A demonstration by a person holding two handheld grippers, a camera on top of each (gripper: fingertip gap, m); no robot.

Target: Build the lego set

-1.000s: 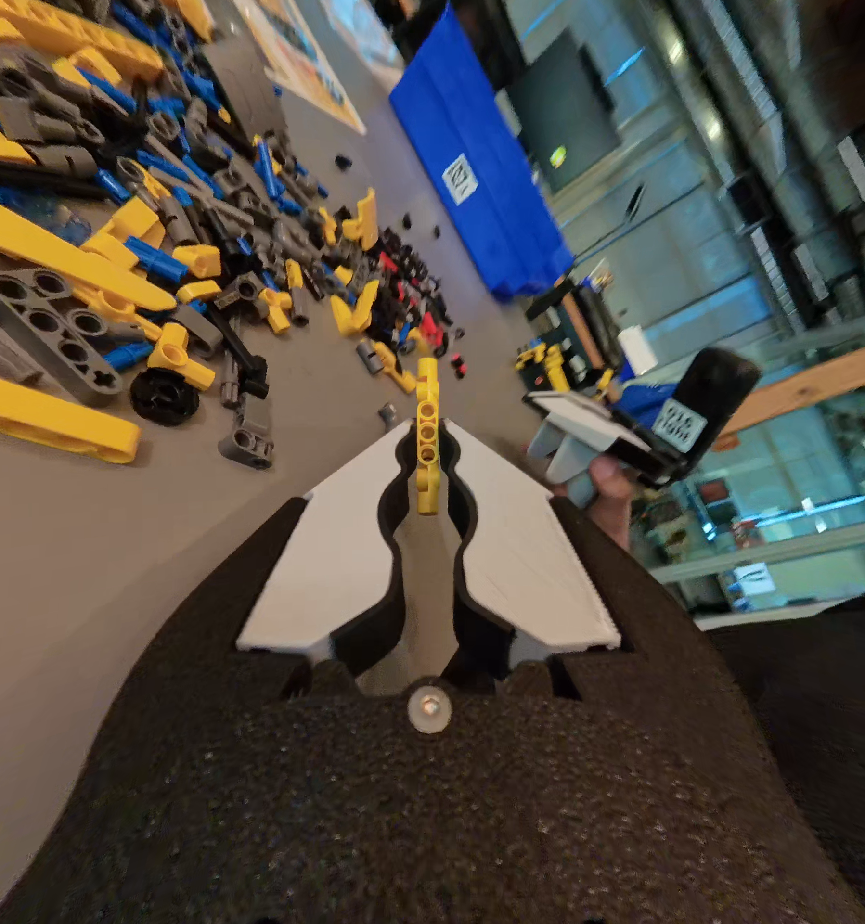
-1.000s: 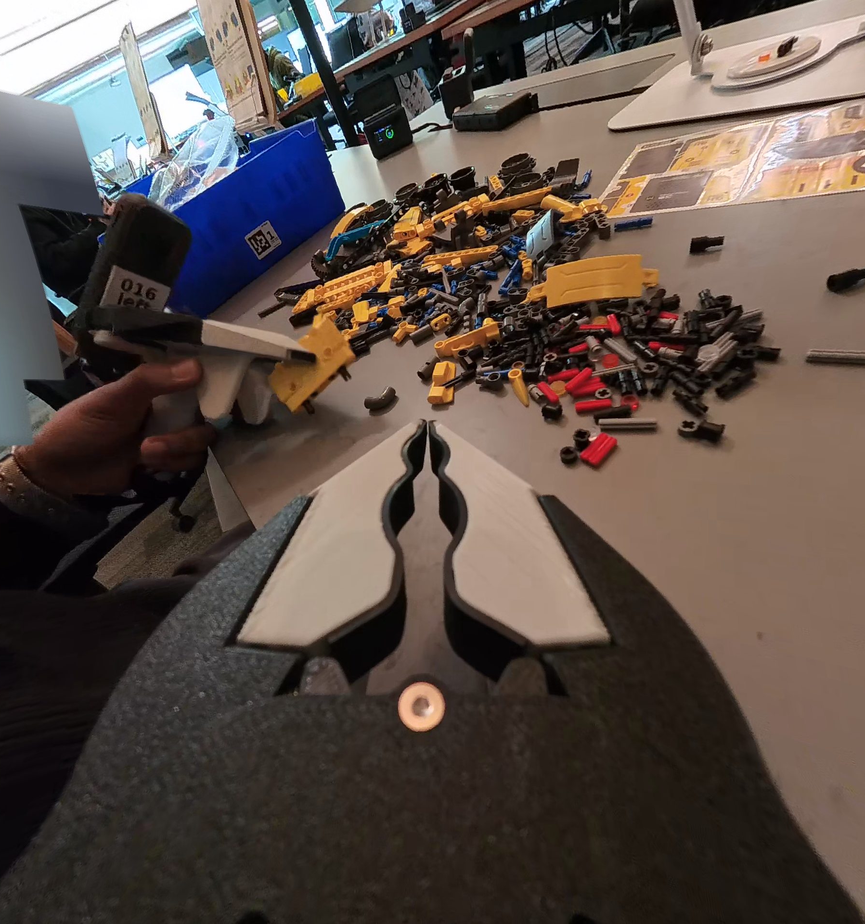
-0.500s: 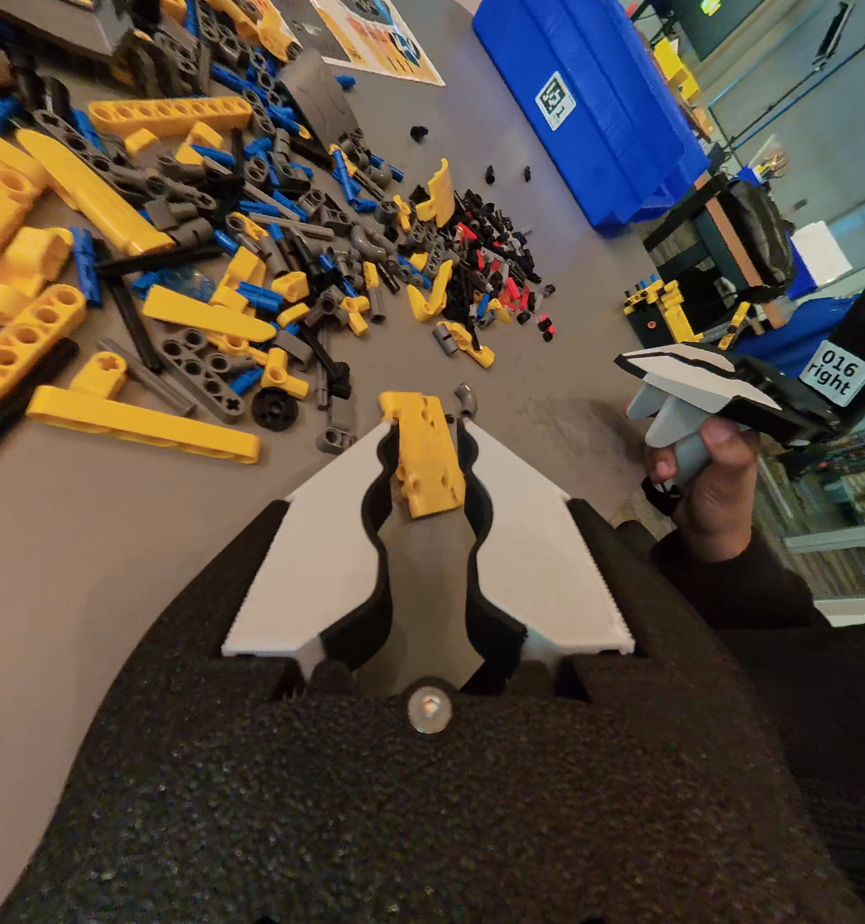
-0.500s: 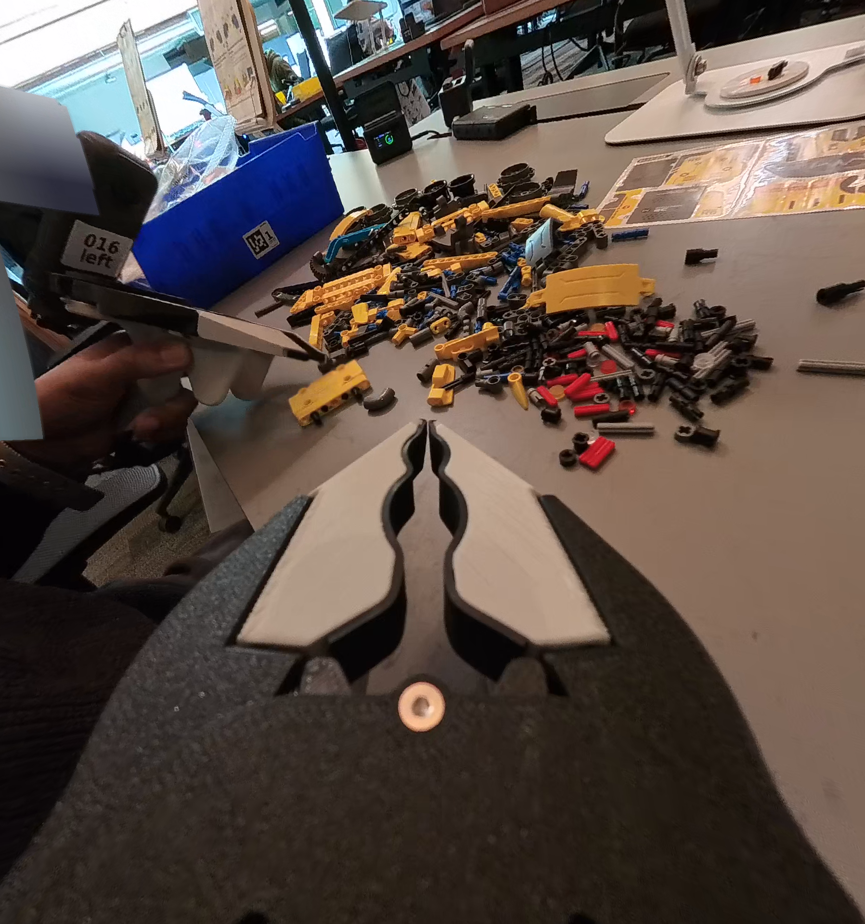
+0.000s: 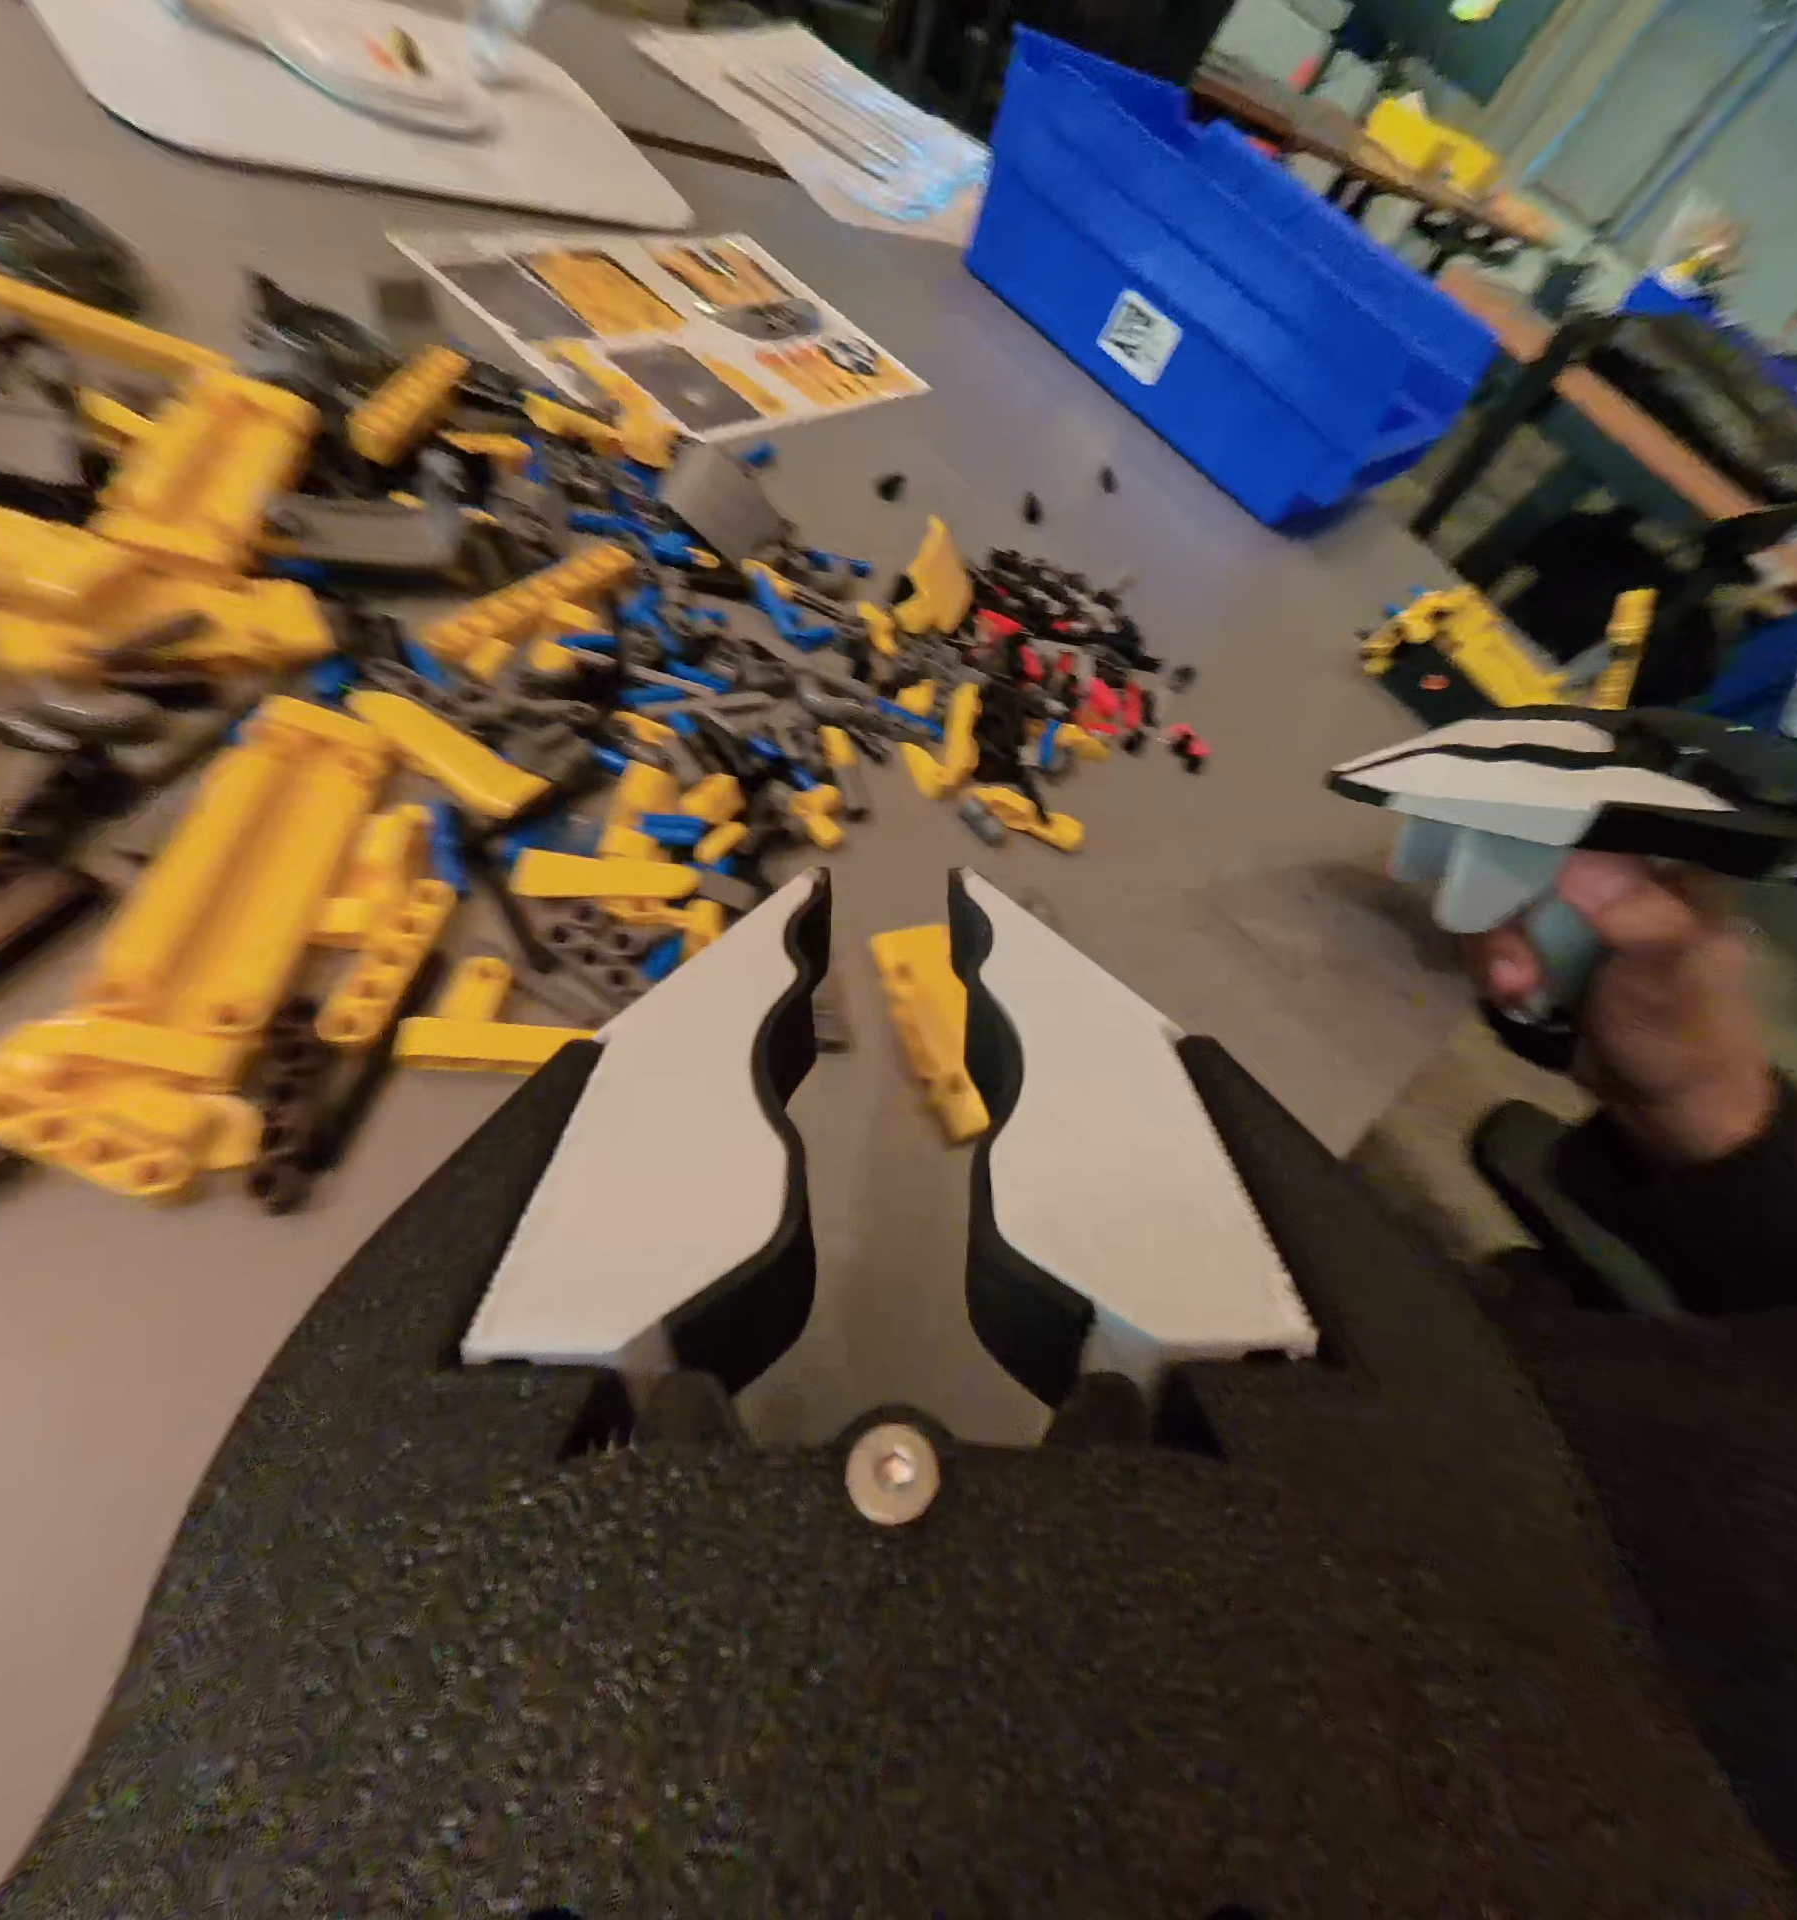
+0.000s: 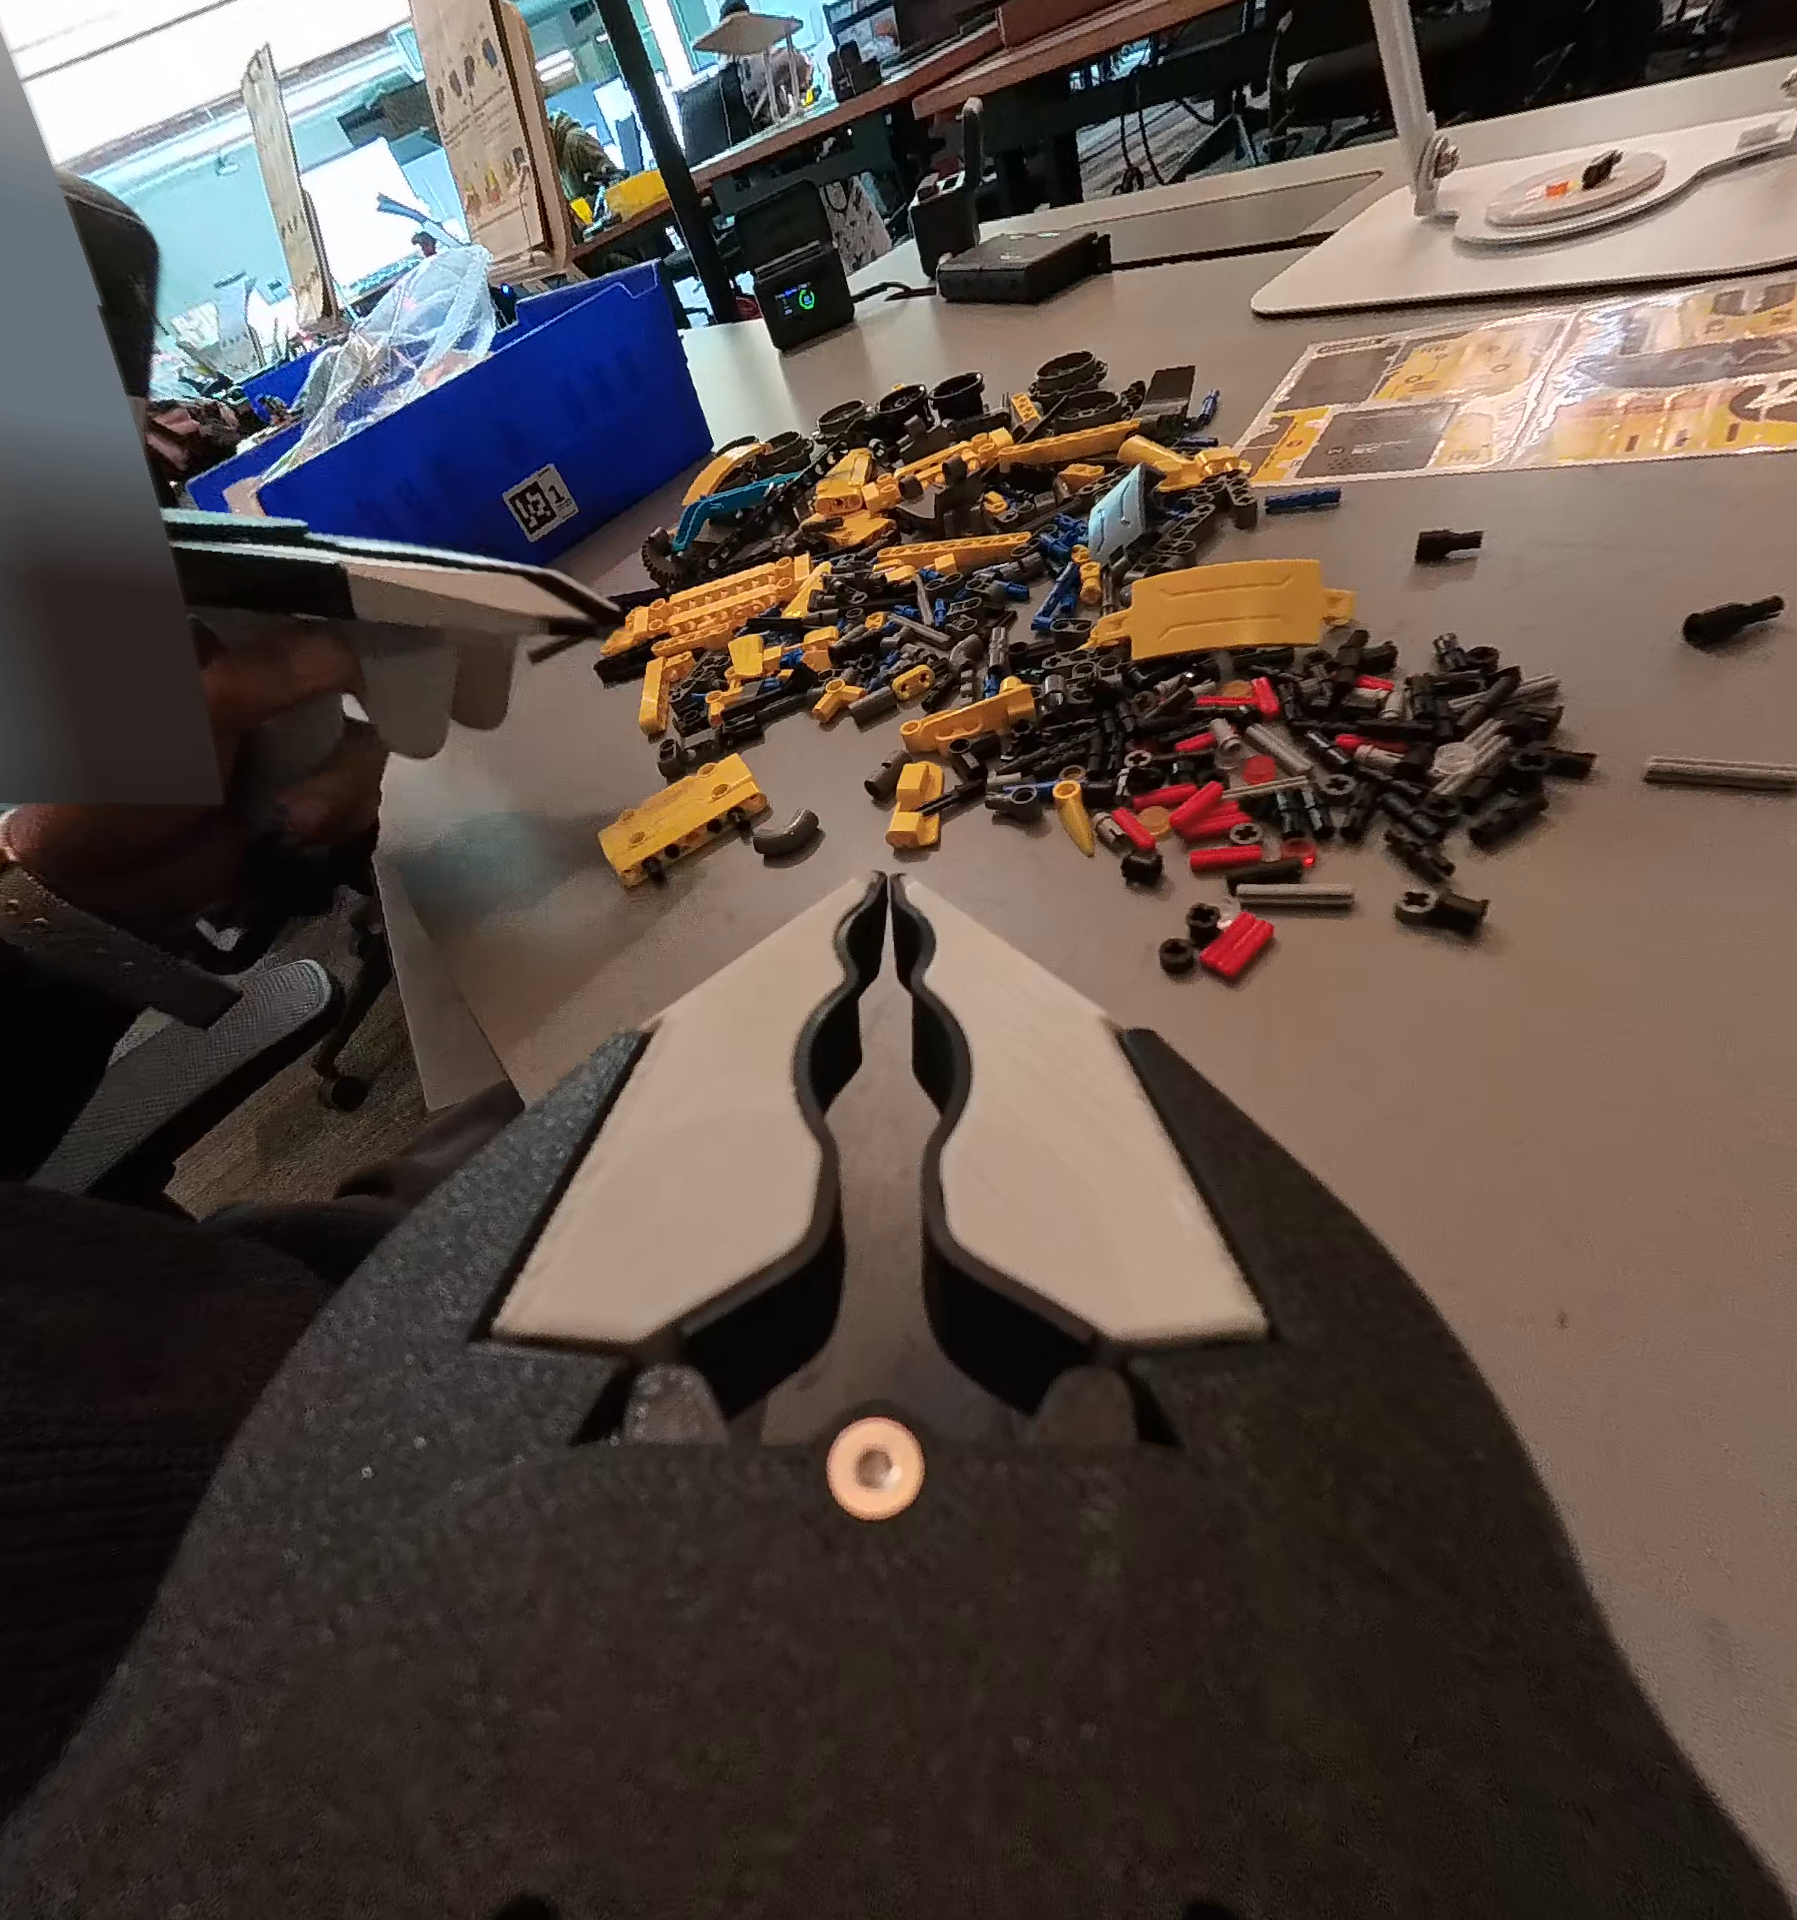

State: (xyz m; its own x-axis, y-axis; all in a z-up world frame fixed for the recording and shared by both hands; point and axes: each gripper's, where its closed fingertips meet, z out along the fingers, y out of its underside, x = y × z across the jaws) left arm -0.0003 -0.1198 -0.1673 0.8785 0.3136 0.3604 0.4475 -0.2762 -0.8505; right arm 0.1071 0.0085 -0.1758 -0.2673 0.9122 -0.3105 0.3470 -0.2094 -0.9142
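My left gripper (image 5: 889, 883) is open and empty, held above the grey table (image 5: 1237, 935). A yellow studded block (image 5: 925, 1023) lies on the table just below and between its fingers, free of them. In the right wrist view the same block (image 6: 681, 819) lies flat at the near edge of the parts pile, with a small grey curved piece (image 6: 788, 831) beside it. The left gripper (image 6: 593, 613) hovers above and to the left of it. My right gripper (image 6: 886, 883) is shut and empty, off the table, pointing at the block. It also shows in the left wrist view (image 5: 1393, 774), held by a hand.
A wide pile of yellow, black, blue and red building parts (image 6: 1081, 644) covers the middle of the table. A blue bin (image 6: 520, 447) stands at the far left, a printed sheet (image 6: 1559, 384) and a white stand base (image 6: 1600, 239) at the back right. Loose black pins (image 6: 1730, 621) lie to the right. My hands' fingertips stand some 15 centimetres from each other. My left gripper's tips are some 9 centimetres from the small grey curved piece (image 6: 788, 831).
My left gripper has opened and let go of the yellow block, which now lies on the table, and has lifted away. My right gripper has stayed shut and nearly still.
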